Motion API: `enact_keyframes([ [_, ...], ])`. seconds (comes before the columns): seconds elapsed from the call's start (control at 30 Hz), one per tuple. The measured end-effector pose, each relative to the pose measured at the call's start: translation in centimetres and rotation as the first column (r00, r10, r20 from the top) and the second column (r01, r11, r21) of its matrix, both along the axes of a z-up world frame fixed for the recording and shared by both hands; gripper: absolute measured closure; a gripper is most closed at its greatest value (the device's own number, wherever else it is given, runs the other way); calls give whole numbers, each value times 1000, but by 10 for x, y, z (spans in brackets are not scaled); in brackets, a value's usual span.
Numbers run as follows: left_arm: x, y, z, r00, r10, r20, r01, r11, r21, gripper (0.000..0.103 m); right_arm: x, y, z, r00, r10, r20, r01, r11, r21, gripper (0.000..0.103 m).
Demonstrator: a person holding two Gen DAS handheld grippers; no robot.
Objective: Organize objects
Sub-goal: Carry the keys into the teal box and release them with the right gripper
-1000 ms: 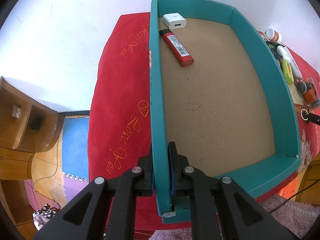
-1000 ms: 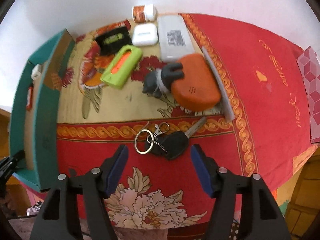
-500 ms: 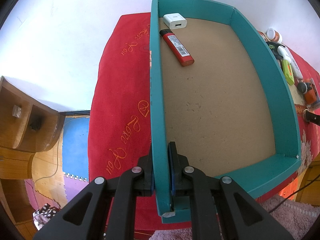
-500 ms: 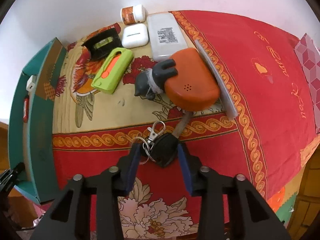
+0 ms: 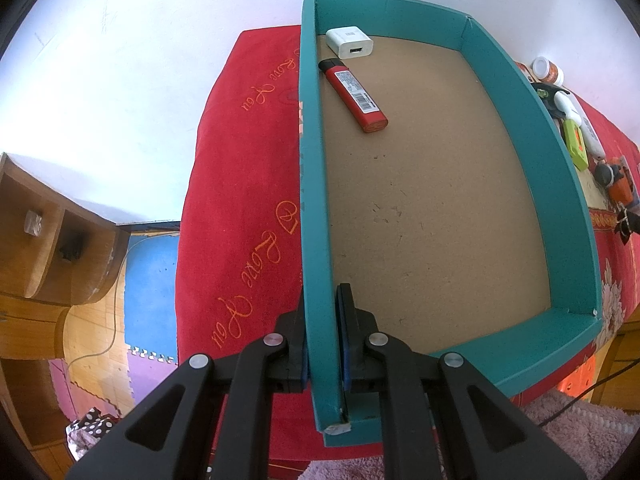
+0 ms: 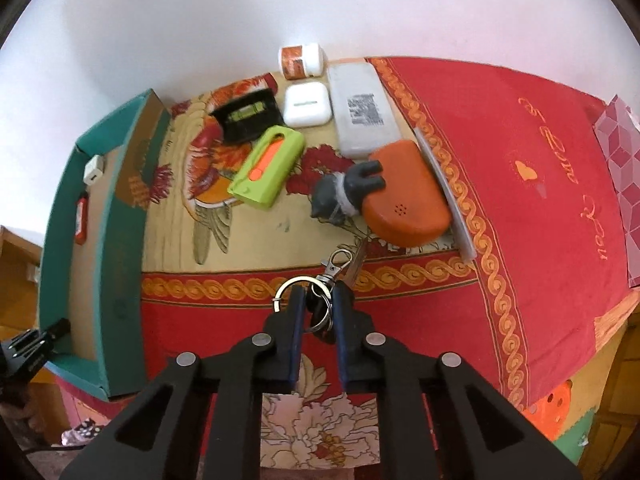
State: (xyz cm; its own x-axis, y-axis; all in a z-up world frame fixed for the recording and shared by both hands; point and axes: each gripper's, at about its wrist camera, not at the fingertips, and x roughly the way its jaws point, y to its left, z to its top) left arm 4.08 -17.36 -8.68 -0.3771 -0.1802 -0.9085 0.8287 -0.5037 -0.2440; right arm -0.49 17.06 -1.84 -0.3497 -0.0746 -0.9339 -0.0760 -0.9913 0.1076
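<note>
My left gripper [image 5: 322, 300] is shut on the near left wall of a teal tray [image 5: 312, 160]. A red lighter [image 5: 354, 94] and a white charger [image 5: 349, 42] lie at the tray's far end. In the right wrist view the tray [image 6: 120, 280] sits at the left of the cloth-covered table. My right gripper [image 6: 318, 300] has its jaws closing, and its pads press on a black key fob with rings and a clasp [image 6: 338, 262]. The key bunch hangs just above the red cloth.
Beyond the keys lie an orange case [image 6: 404, 196] with a dark figure [image 6: 344, 192], a green cutter [image 6: 267, 168], a black level [image 6: 248, 116], a white earbud case [image 6: 307, 104], a grey power bank [image 6: 362, 110], a small jar [image 6: 301, 60] and a clear ruler [image 6: 444, 192].
The right gripper came down over the key bunch, its jaws narrowed onto the fob, and the keys rose slightly off the cloth. The left gripper and tray stayed still.
</note>
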Motion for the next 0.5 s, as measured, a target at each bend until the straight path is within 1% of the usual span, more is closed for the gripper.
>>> enact_keyframes([
  [0.07,-1,0,0,1000,-1,2,1,1000,-2,95,1,-5,5,1000,10,-15,-11,1000,-14,88],
  [0.23,-1,0,0,1000,0,2,0,1000,-3,95,1,-22,30,996,57,-73,-61,997,-48,88],
  [0.37,-1,0,0,1000,5,-1,-5,1000,-2,95,-2,-43,50,986,116,-121,-127,989,-82,88],
  [0.5,-2,-2,0,1000,8,-1,-8,1000,-4,95,-12,-70,65,967,201,-157,-215,974,-76,88],
])
